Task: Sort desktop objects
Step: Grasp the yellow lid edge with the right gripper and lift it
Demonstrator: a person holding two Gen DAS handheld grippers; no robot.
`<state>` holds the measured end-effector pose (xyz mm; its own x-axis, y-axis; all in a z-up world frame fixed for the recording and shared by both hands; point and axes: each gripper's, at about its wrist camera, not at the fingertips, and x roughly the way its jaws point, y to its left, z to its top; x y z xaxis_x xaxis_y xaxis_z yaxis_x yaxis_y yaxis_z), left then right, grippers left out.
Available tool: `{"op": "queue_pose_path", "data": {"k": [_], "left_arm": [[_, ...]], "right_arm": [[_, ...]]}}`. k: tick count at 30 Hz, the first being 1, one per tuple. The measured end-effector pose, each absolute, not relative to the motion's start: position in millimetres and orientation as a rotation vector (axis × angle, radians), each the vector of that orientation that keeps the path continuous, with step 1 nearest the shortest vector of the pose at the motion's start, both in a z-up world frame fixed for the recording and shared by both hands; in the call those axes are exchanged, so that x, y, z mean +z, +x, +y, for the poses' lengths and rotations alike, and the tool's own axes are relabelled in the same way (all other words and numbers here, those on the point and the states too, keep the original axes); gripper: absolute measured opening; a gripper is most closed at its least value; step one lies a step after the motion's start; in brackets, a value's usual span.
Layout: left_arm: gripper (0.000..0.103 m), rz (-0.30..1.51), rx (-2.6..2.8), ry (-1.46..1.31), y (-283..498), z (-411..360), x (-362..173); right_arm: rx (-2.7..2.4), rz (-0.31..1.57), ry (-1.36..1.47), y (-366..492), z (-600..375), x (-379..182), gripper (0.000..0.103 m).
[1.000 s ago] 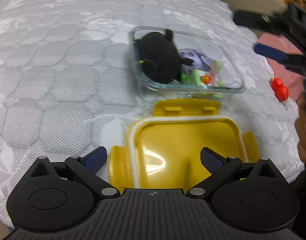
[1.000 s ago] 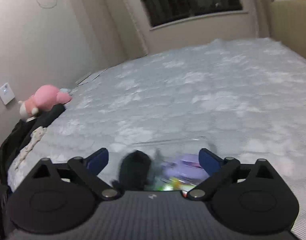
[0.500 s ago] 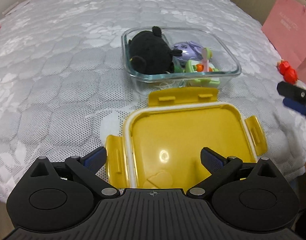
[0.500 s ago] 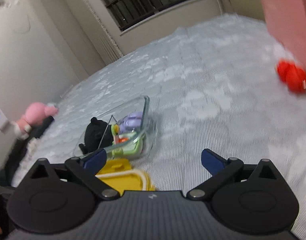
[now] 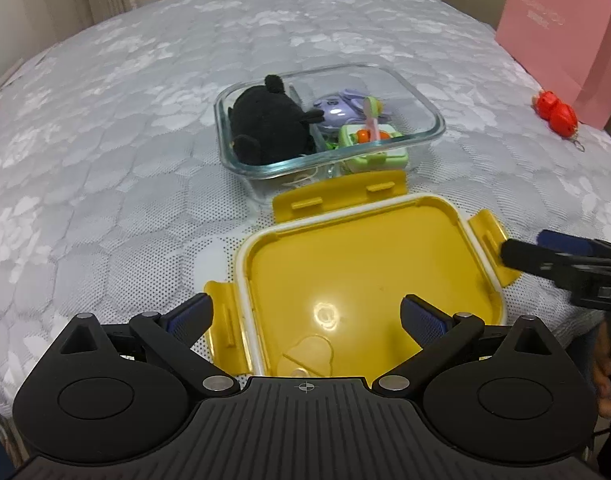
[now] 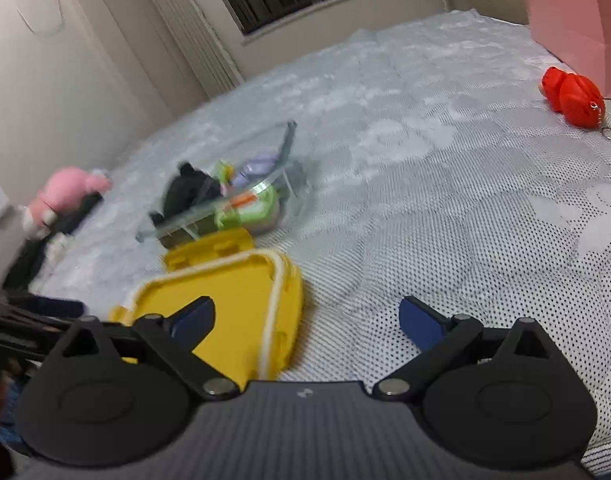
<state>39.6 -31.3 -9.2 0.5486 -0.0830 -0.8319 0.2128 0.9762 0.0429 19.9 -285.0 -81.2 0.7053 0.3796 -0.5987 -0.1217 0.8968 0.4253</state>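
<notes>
A clear glass container [image 5: 421,96] stands on the bed, holding a black plush toy [image 5: 269,124], a purple toy [image 5: 337,106] and a green toy [image 5: 371,146]. Its yellow lid [image 5: 361,276] lies upside down just in front of it. My left gripper [image 5: 307,314] is open and empty, low over the lid's near edge. My right gripper [image 6: 305,318] is open and empty at the lid's right side [image 6: 241,304]; its fingers [image 5: 545,256] show by the lid's right clasp. The container [image 6: 225,204] is blurred in the right wrist view.
A red keychain toy [image 5: 555,114] lies right of the container, also in the right wrist view [image 6: 573,96], beside a pink paper bag [image 5: 565,36]. A pink plush [image 6: 65,188] sits at the bed's far left edge. The bed's front edge is just below my grippers.
My right gripper came down from above the container to the lid's right side. My left gripper pulled back and rose slightly. Both stayed open.
</notes>
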Motion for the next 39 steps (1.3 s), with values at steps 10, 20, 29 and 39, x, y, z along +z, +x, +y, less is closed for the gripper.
{"op": "queue_pose_path", "data": {"k": [10,20,29,39], "left_arm": [[0.102,0.913,-0.214,0.140,10.7,-11.0,3.7],[0.103,0.619,-0.206,0.412,-55.9,-49.2,15.1],[0.103,0.397,-0.043,0.473,-88.7,-49.5,18.6],[0.103,0.196,-0.217,0.678,-151.1,-79.0,14.3]], "right_arm": [[0.281,0.811,0.325,46.3,-243.2,-76.5,0.017],[0.344,0.913,0.505,68.0,-245.7,-14.9,0.013],[0.342,1.024,0.529,74.0,-240.6,-4.4,0.014],[0.413,0.994,0.589,69.3,-240.9,-1.2,0.012]]}}
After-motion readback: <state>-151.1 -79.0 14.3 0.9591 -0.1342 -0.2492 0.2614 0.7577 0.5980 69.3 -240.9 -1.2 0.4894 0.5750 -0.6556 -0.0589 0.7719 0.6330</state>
